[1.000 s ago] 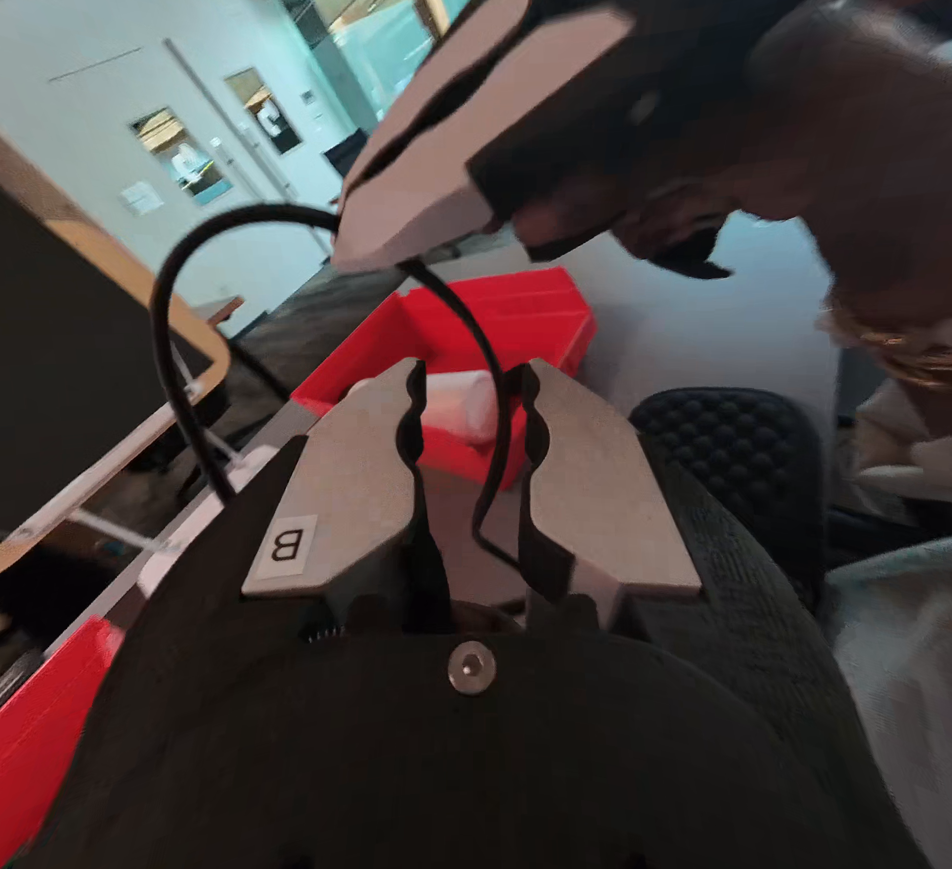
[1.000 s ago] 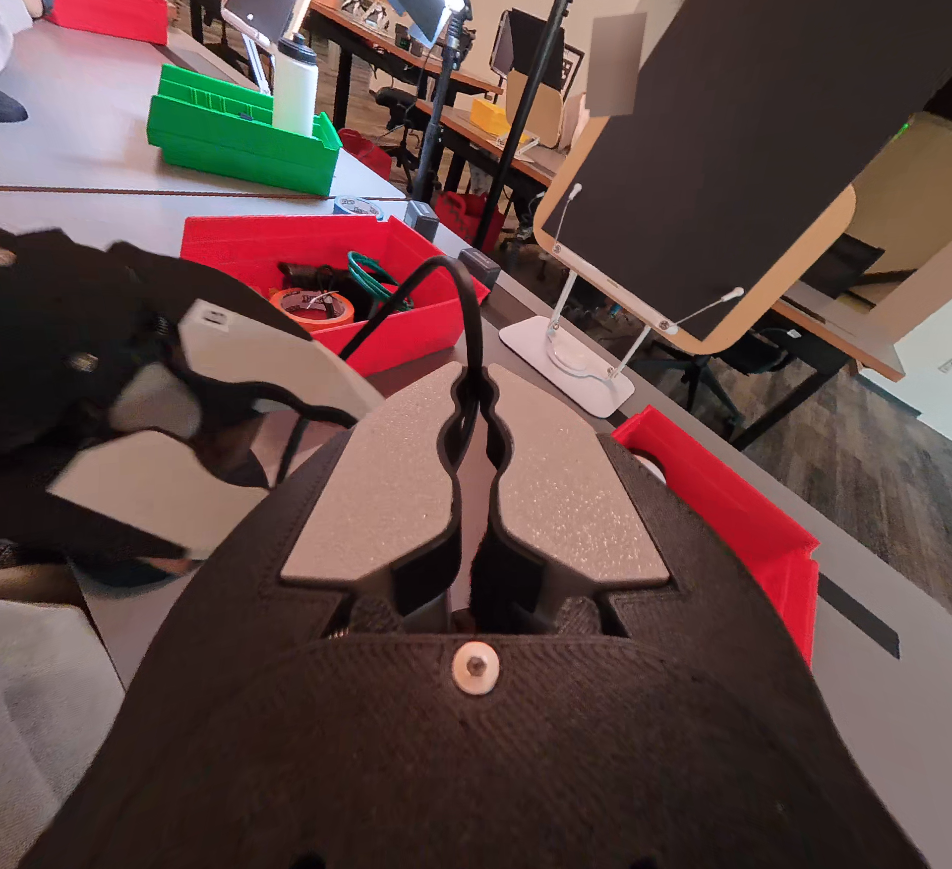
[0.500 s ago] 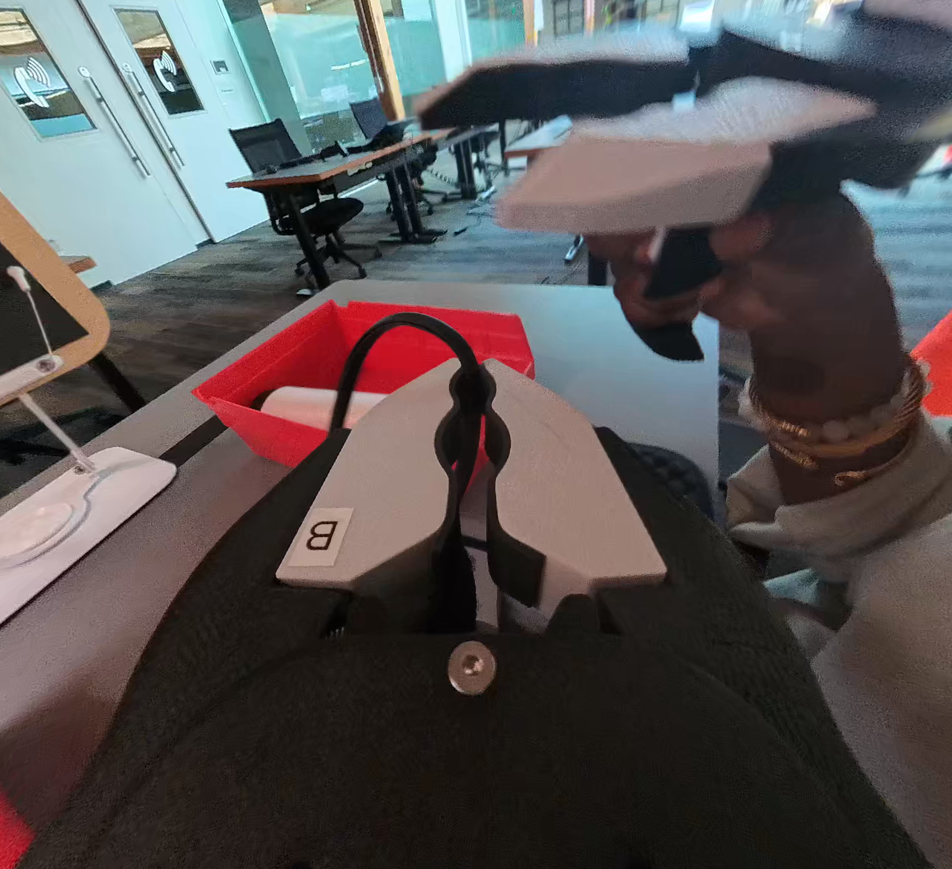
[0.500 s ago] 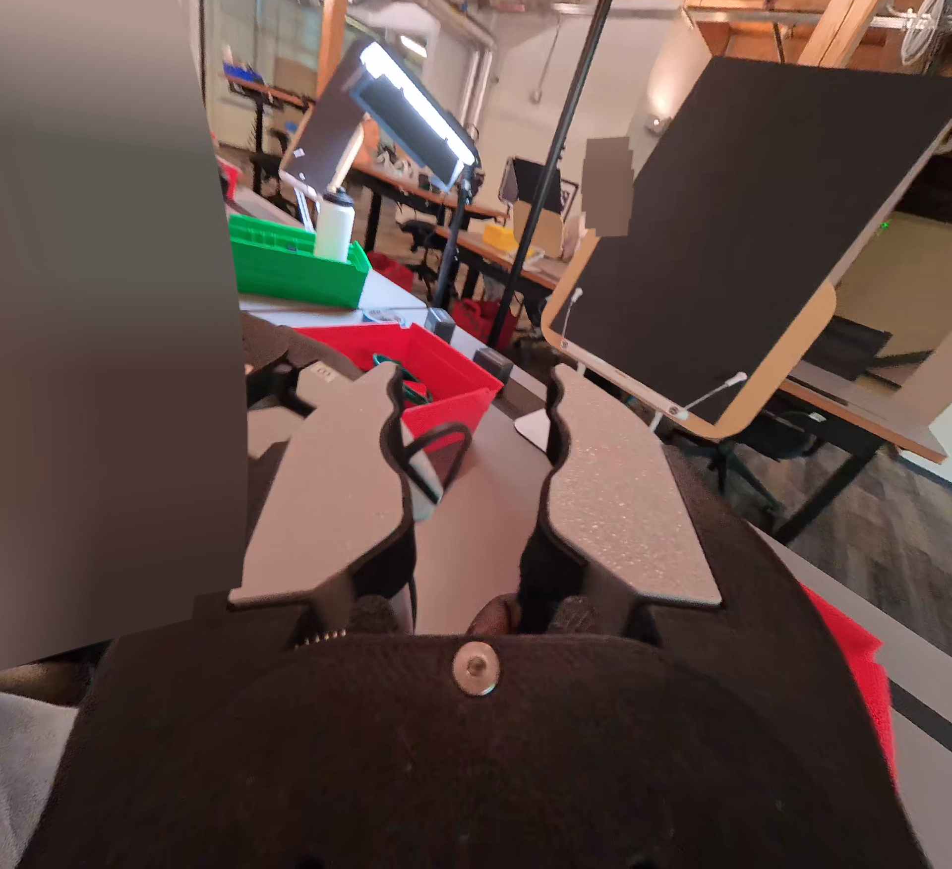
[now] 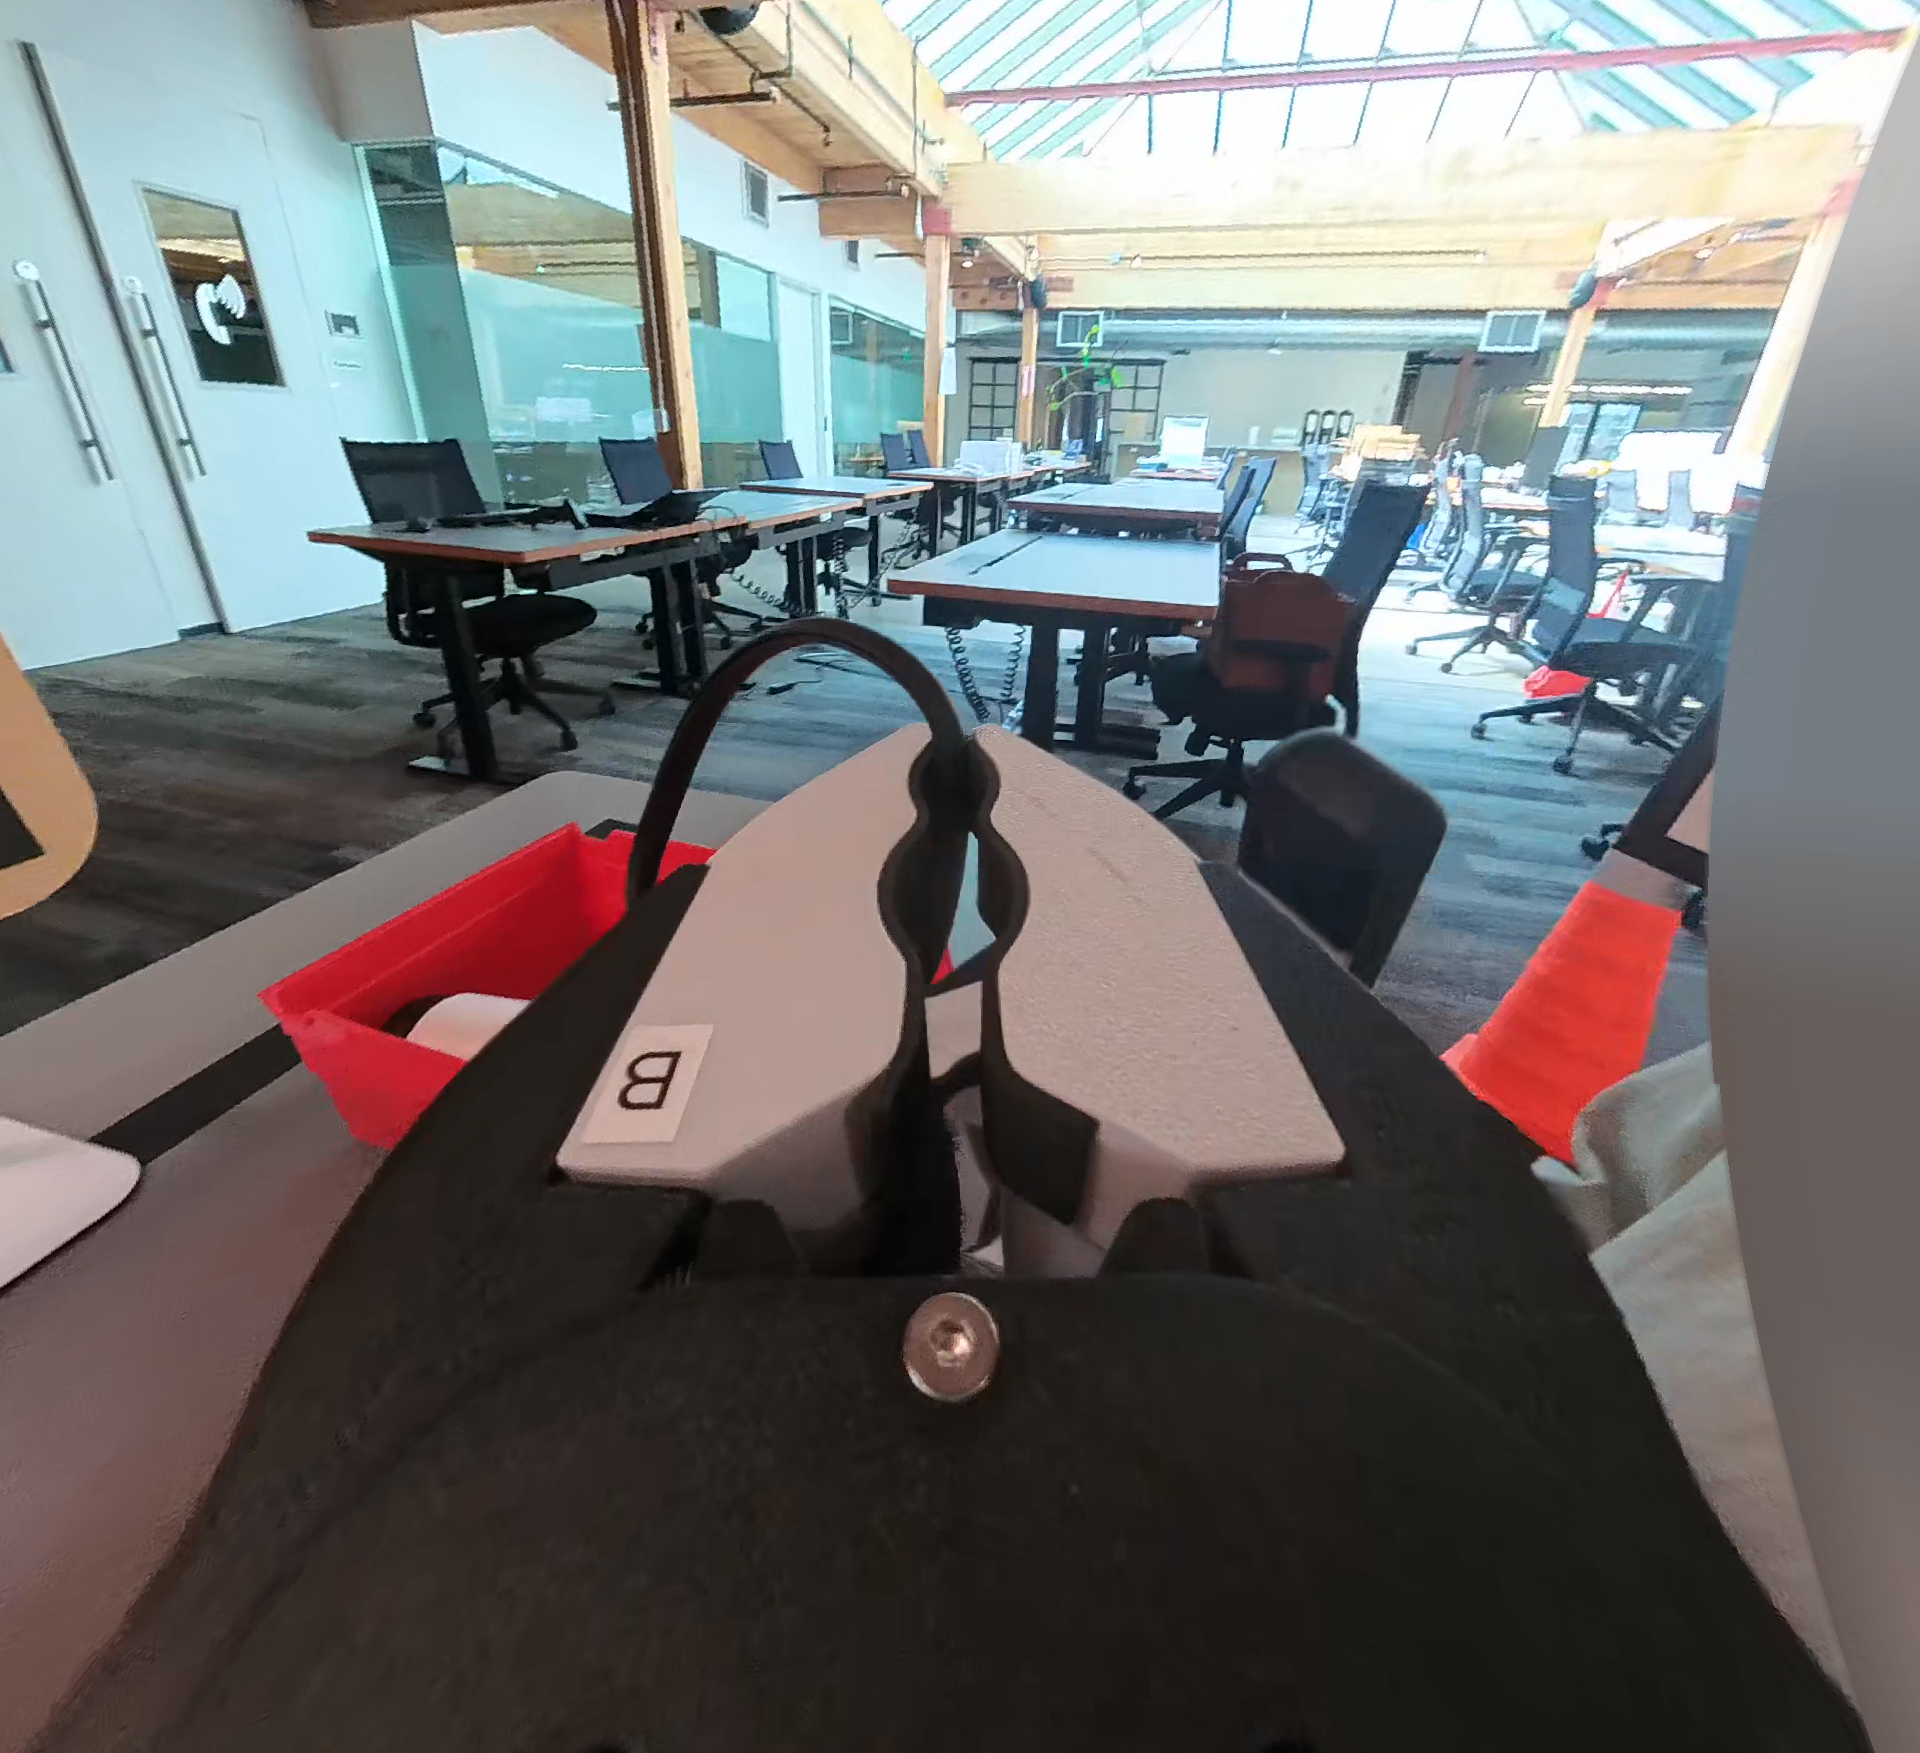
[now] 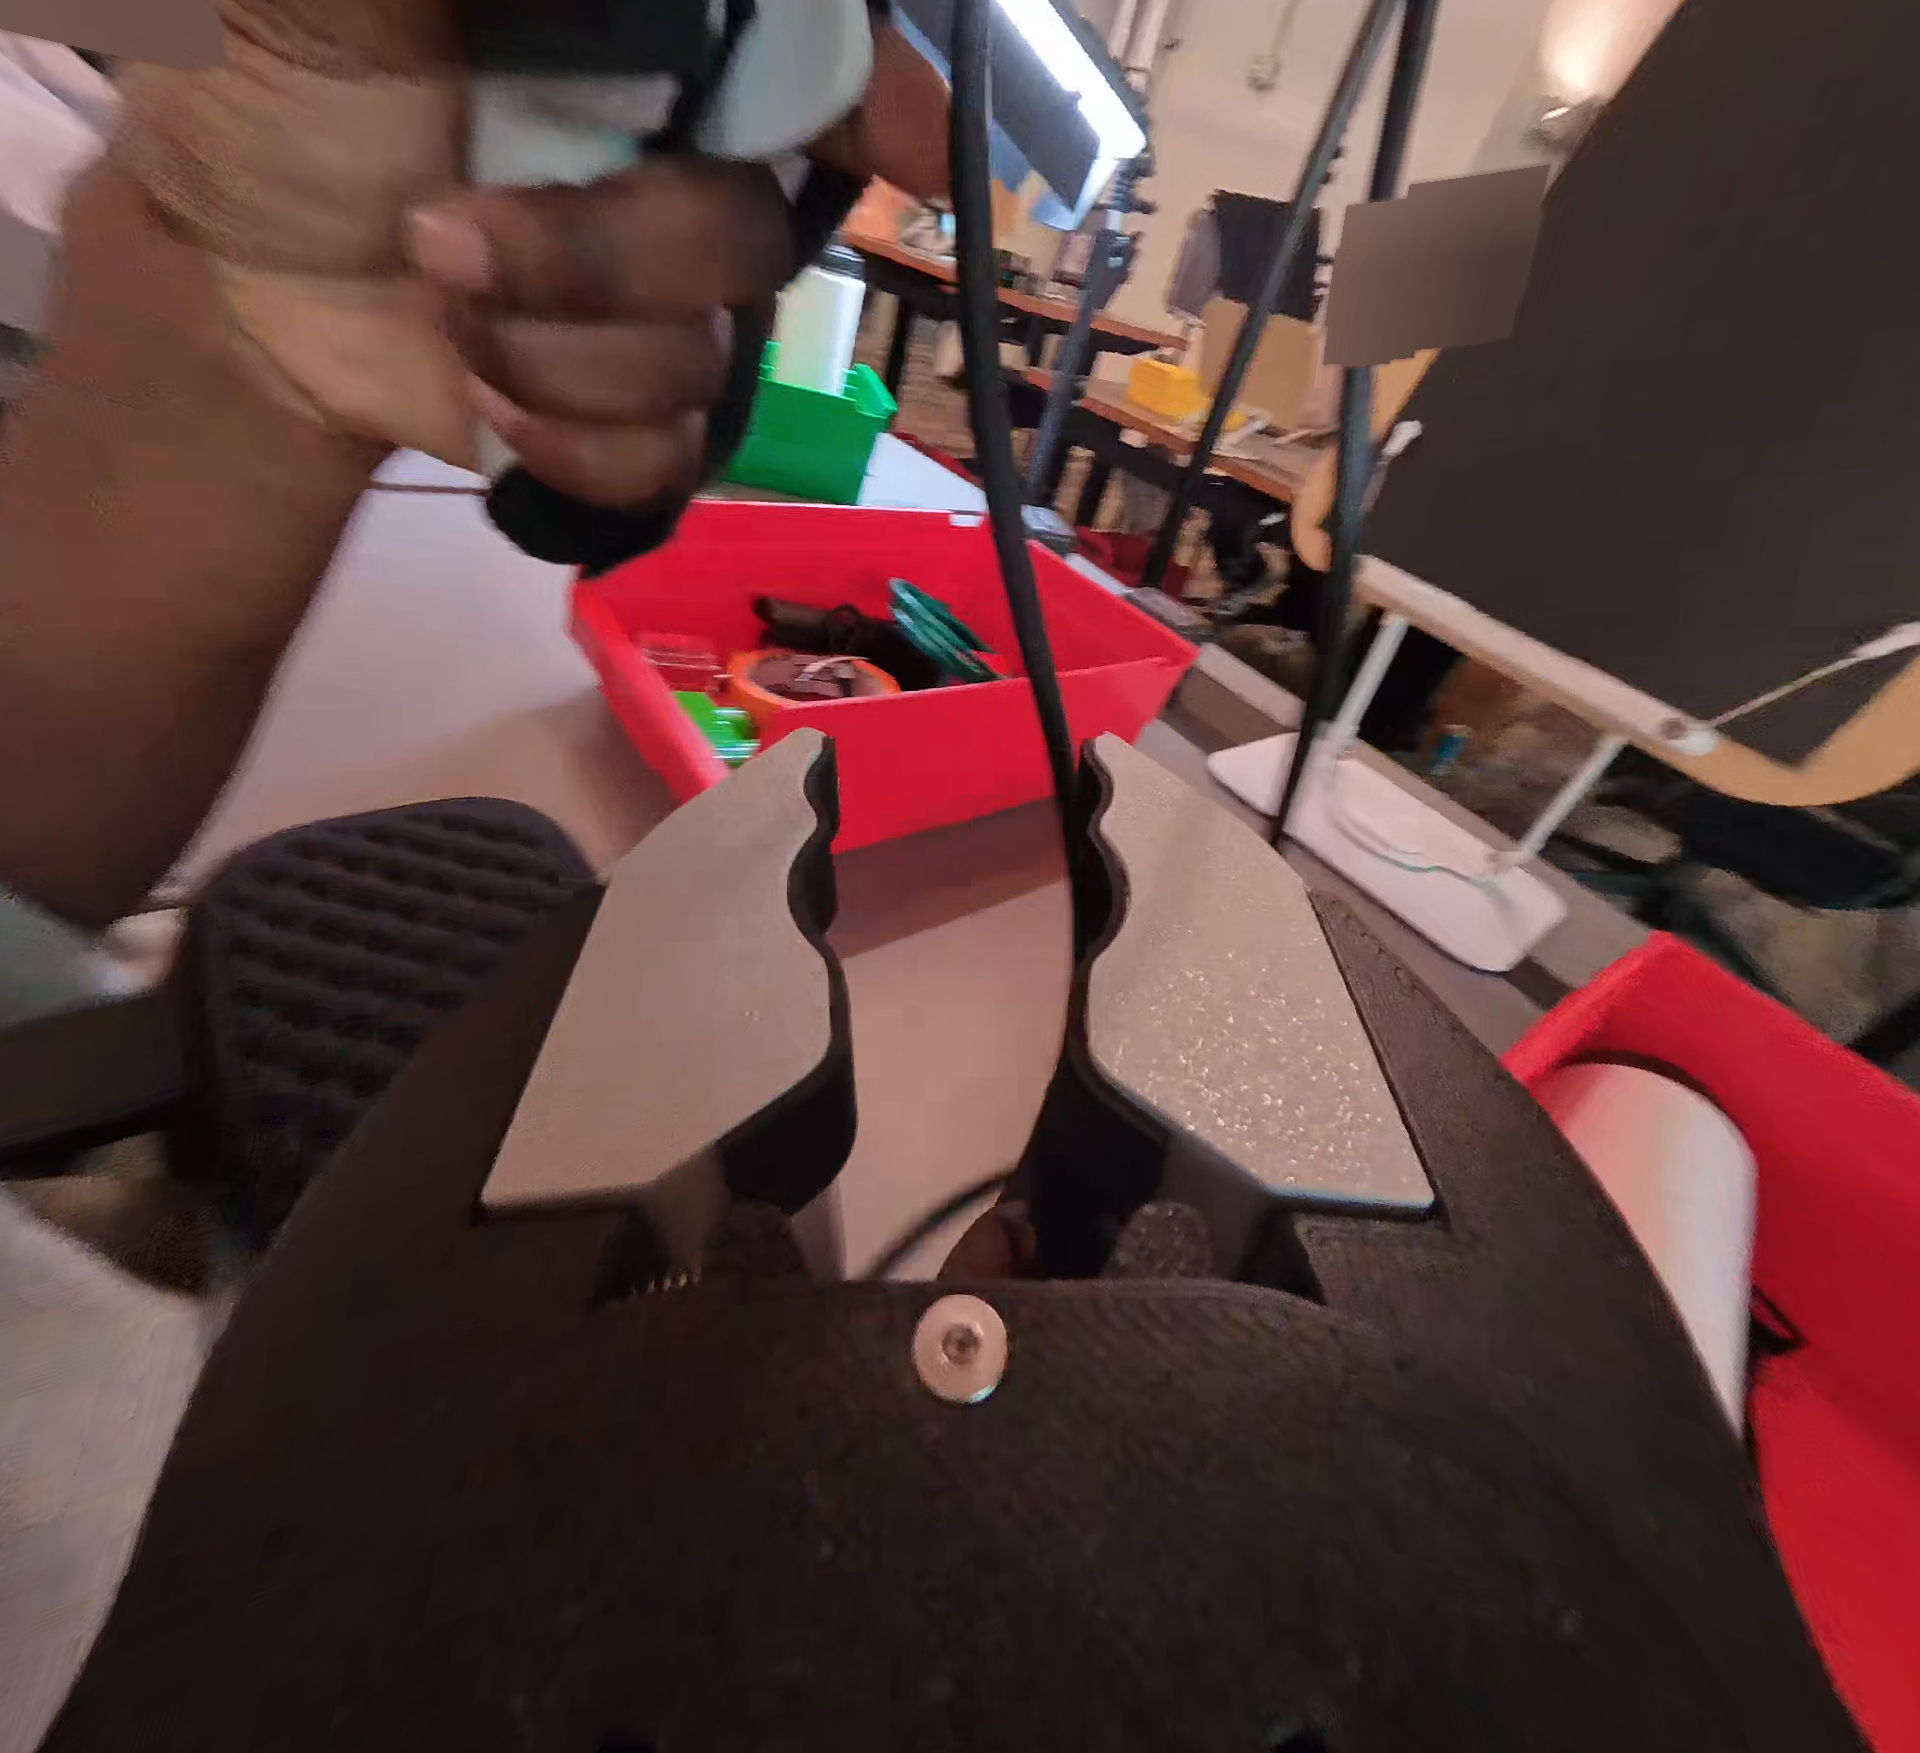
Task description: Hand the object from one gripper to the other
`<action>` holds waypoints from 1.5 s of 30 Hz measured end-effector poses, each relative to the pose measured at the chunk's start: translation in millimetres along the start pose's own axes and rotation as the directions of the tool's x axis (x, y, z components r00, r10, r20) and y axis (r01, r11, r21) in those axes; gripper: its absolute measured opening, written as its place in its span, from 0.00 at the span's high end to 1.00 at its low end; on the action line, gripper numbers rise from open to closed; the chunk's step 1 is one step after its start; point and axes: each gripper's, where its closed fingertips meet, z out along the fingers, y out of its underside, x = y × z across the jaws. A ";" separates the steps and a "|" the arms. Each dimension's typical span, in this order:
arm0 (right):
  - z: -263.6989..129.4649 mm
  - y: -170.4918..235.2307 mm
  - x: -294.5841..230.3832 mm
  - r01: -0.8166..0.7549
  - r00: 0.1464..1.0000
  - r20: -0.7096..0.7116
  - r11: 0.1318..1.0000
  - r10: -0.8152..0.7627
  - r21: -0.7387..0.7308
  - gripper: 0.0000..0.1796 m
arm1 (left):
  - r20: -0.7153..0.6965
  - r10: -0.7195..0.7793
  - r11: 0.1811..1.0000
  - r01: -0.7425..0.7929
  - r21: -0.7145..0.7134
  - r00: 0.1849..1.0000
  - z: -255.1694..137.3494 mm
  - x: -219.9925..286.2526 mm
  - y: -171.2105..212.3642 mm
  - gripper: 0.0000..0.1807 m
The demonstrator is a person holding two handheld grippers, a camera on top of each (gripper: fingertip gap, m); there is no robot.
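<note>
The object is a thin black cable (image 5: pixel 810 638). My left gripper (image 5: pixel 951 758) is shut on it at the tips, and the cable loops up and left, then drops behind the left finger. In the right wrist view the left gripper (image 6: pixel 675 51) is blurred, held in a hand at the upper left. The cable (image 6: pixel 987 353) hangs down from it and runs along the inner edge of my right finger (image 6: pixel 1226 986). My right gripper (image 6: pixel 956 753) is open and is not clamping the cable.
A red bin (image 6: pixel 935 747) of small items sits ahead on the table, with a green bin (image 6: pixel 810 446) and white bottle (image 6: pixel 821 321) behind. A second red bin (image 5: pixel 416 955) holds a white roll (image 6: pixel 1662 1194). A black mesh chair back (image 6: pixel 343 924) is at left, and a black board on a white stand (image 6: pixel 1403 862) at right. Across from one pair of fingers to the other is roughly 12 cm.
One second ago the right gripper was shut on the cable and the left was open. The left then shut on the cable, the right opened, and the left rose with the cable.
</note>
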 end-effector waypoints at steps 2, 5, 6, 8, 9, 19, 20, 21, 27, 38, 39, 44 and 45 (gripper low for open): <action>7.5 -1.0 5.3 0.050 0.996 -0.067 0.999 -0.050 0.005 0.74 | -0.028 -0.018 1.000 0.018 0.005 0.999 -0.7 6.0 -0.9 0.98; 16.9 -4.5 -1.5 0.101 0.992 -0.072 0.995 -0.100 0.017 0.84 | -0.073 -0.057 0.998 0.059 0.018 0.996 -3.0 13.6 -3.3 0.99; 18.7 -4.0 -2.5 0.127 0.989 -0.082 0.992 -0.126 0.008 0.93 | -0.077 -0.062 0.998 0.064 0.024 0.995 -4.8 13.8 -4.7 0.98; 17.5 -4.8 -4.1 0.181 0.979 -0.100 0.984 -0.180 -0.006 1.00 | -0.039 -0.049 0.998 0.050 0.038 0.998 -10.2 6.0 -7.4 0.98; 15.2 -5.7 -5.9 0.187 0.978 -0.092 0.982 -0.187 -0.010 1.00 | -0.012 -0.041 0.998 0.042 0.048 0.999 -13.5 -0.3 -8.5 0.98; -15.0 -43.4 -10.1 -0.140 0.982 0.145 0.982 0.122 0.126 1.00 | 0.091 -0.122 0.993 0.122 0.009 0.988 -37.2 -51.8 13.3 0.81; -16.4 -46.7 -8.8 -0.158 0.978 0.160 0.979 0.136 0.132 1.00 | 0.085 -0.133 0.991 0.133 0.012 0.987 -38.3 -53.0 15.5 0.81; -17.4 -49.5 -7.6 -0.166 0.975 0.171 0.977 0.142 0.134 1.00 | 0.082 -0.140 0.990 0.140 0.016 0.987 -39.2 -53.8 16.9 0.80; -19.2 -69.3 -6.1 -0.200 0.959 0.229 0.969 0.164 0.145 1.00 | 0.081 -0.150 0.987 0.153 -0.041 0.985 -46.4 -58.7 34.3 0.73; -4.1 -91.5 8.1 -0.330 0.921 0.273 0.929 0.278 0.168 1.00 | -0.073 -0.313 0.906 0.320 0.275 0.947 -102.8 -62.4 29.5 0.60; -2.9 -90.7 11.2 -0.315 0.931 0.247 0.934 0.269 0.170 1.00 | -0.066 -0.302 0.916 0.309 0.258 0.951 -103.7 -59.0 31.7 0.60; 6.3 -89.2 16.5 -0.191 0.977 0.128 0.969 0.172 0.159 1.00 | 0.002 -0.137 0.989 0.137 -0.065 0.991 -62.0 -12.1 74.4 0.62; 7.9 -89.8 15.9 -0.169 0.982 0.113 0.973 0.153 0.158 1.00 | 0.004 -0.116 0.987 0.115 -0.110 0.993 -52.5 -3.4 79.6 0.64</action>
